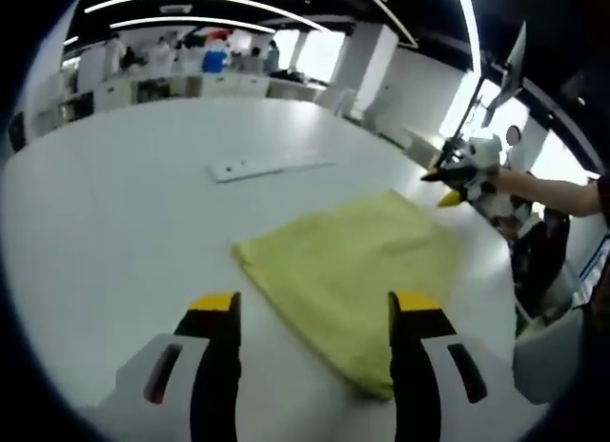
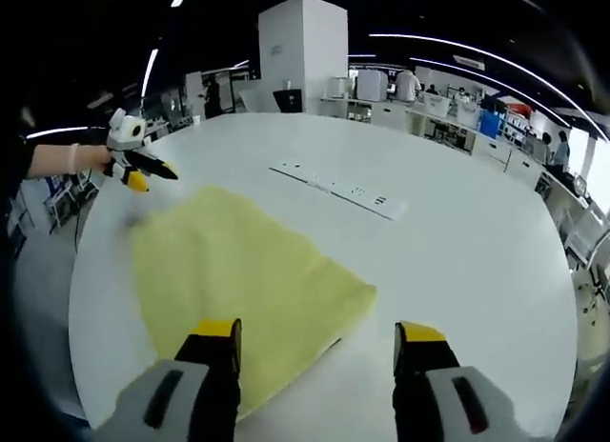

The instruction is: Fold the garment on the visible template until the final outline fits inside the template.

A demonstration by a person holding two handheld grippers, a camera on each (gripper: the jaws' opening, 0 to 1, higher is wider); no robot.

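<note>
Left gripper view | yellow garment: soft, limp; take hold at a corner | left gripper and right gripper spread, empty, near garment

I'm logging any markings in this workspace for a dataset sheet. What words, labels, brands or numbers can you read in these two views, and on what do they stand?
None can be read.
Flat white strip on the white table: small dark marks, too small to tell whether they are text.
Yellow garment: no print or label shows.
Left gripper and right gripper: yellow tips, red marks, no lettering.
Background room: too blurred to read.
</note>
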